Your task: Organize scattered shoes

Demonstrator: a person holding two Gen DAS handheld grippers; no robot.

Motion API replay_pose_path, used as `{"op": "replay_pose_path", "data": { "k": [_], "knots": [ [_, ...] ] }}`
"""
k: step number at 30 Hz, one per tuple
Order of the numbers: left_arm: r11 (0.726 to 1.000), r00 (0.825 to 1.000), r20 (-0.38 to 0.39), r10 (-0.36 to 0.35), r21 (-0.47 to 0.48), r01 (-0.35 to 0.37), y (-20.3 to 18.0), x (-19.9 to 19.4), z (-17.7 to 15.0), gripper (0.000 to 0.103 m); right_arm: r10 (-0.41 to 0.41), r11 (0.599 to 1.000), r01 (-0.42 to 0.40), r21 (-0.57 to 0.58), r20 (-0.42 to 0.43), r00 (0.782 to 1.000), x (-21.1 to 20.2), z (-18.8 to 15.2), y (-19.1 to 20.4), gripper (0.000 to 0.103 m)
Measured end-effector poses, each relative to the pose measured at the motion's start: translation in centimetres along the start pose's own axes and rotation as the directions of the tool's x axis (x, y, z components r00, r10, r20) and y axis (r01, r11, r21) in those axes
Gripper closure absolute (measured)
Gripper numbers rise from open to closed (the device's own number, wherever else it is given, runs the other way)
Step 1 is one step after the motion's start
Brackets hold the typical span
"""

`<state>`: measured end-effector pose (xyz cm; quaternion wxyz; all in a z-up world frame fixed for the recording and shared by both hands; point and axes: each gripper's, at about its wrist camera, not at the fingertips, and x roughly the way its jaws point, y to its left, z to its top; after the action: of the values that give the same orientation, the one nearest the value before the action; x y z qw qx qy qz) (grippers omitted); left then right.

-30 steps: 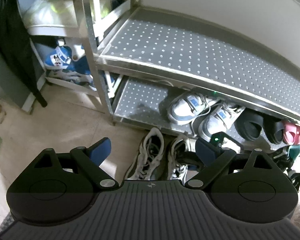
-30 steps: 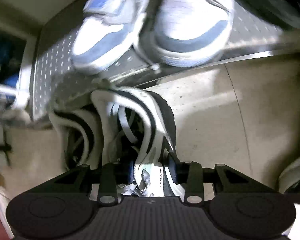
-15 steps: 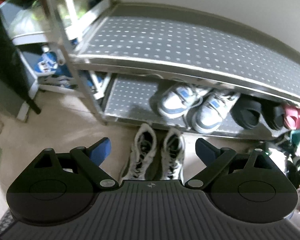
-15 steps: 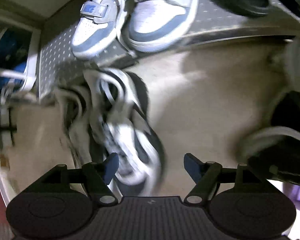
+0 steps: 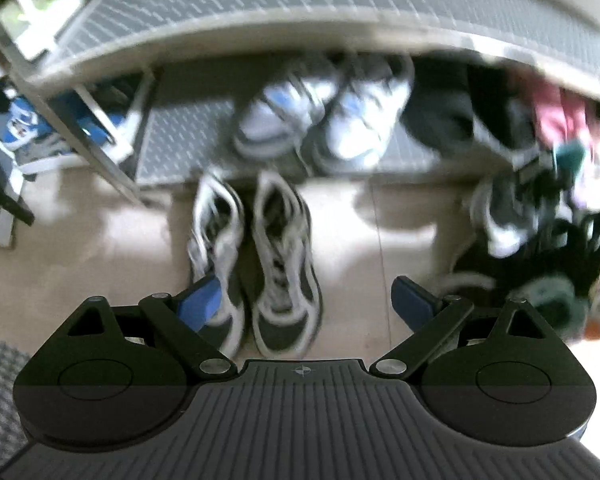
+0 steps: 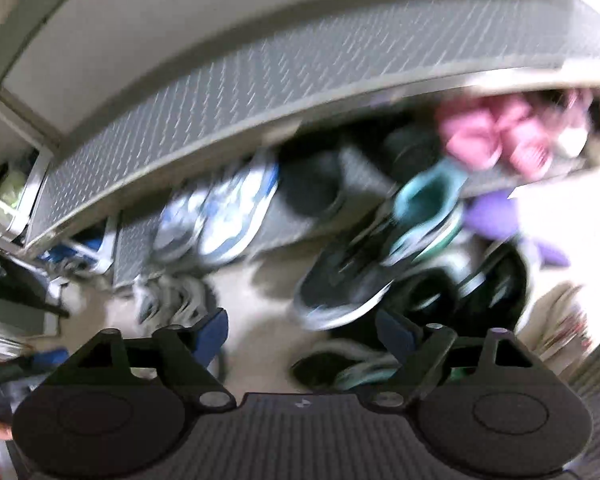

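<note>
both grippers – left gripper (image 5: 305,298), right gripper (image 6: 302,330) – are hanging spread and empty, black-and-white pair (image 5: 256,264) lying together at 12 o'clock, heap (image 6: 400,280) at 1 o'clock likely needing sorting.

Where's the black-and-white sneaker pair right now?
In the left wrist view, the black-and-white sneaker pair sits side by side on the floor, centre-left, just in front of the rack's bottom shelf and below the white-and-blue sneakers.
</note>
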<state>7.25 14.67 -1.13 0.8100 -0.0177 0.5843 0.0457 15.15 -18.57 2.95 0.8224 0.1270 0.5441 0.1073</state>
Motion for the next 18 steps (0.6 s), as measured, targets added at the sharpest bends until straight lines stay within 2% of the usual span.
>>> {"op": "replay_pose_path", "data": {
  "k": [2,4,5,7,9,11,14,18],
  "knots": [
    [0.998,1.000,-0.008,-0.010,0.055,0.010,-2.2,0.2,-0.9,0.010,-0.018,0.998,0.019,0.056,-0.020,1.000,0.9,0.1,-2.3,0.016],
    [0.994,1.000,-0.005,-0.021,0.109,0.021,-3.8,0.2,-2.1,0.018,-0.035,0.993,0.040,0.112,-0.042,0.999,1.8,0.2,-4.5,0.019],
    [0.988,0.999,-0.003,-0.037,0.152,0.037,-5.3,0.2,-2.8,0.020,-0.039,0.989,0.046,0.142,-0.053,0.998,2.3,0.3,-5.6,0.025],
    [0.976,0.997,-0.007,-0.073,0.206,0.073,-7.4,0.4,-3.5,0.026,0.036,0.970,-0.017,0.244,-0.078,0.996,2.5,0.7,-6.6,0.026],
    [0.962,0.994,-0.014,-0.107,0.252,0.107,-9.9,0.8,-3.7,0.026,0.112,0.960,-0.097,0.262,-0.042,0.993,1.6,1.7,-6.9,0.025],
    [0.955,0.994,-0.005,-0.108,0.278,0.106,-11.9,1.1,-3.2,0.026,0.094,0.964,-0.092,0.250,0.003,0.996,0.4,2.3,-7.0,0.020],
    [0.950,0.996,0.020,-0.089,0.302,0.079,-14.6,1.3,-1.9,0.016,0.077,0.966,-0.089,0.241,0.057,0.995,-1.0,3.1,-7.2,0.018],
    [0.947,0.995,0.050,-0.091,0.315,0.070,-17.0,1.6,0.4,0.016,0.134,0.940,-0.152,0.305,0.079,0.988,-2.3,3.6,-8.7,0.018]
  ]
}}
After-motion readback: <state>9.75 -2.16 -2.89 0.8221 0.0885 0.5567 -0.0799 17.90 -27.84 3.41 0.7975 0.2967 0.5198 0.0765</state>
